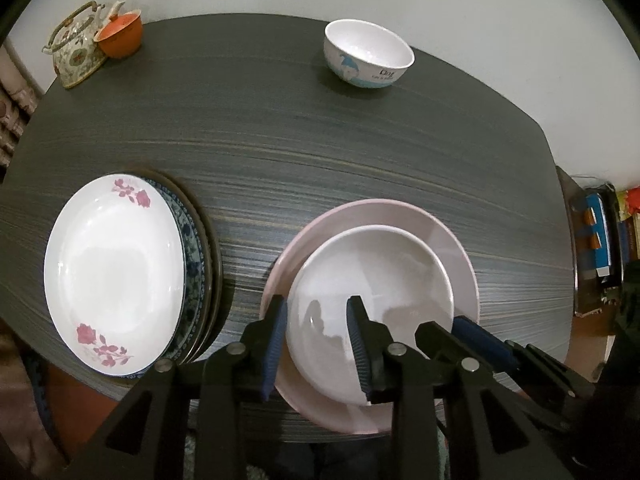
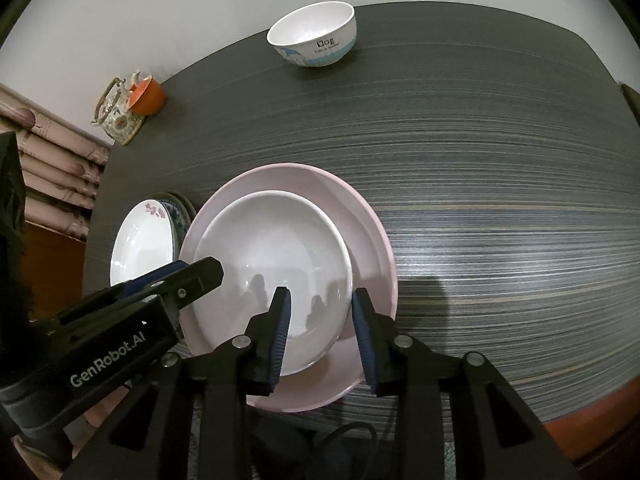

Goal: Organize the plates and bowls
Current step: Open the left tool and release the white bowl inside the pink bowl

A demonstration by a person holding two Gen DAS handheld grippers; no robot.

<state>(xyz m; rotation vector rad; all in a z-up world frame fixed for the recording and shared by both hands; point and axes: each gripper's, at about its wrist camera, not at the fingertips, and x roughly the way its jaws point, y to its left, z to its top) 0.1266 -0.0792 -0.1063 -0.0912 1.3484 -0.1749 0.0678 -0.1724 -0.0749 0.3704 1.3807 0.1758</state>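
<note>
4 plates (image 1: pixel 116 276), 2 bowls (image 1: pixel 368 54).

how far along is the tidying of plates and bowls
Done: the rose plate tops a stack on the left, and the white dish sits in the pink plate. In hand: nothing; the left gripper and right gripper straddle that dish's rim, jaws open. Left: the dog bowl stands alone at the far edge.
</note>
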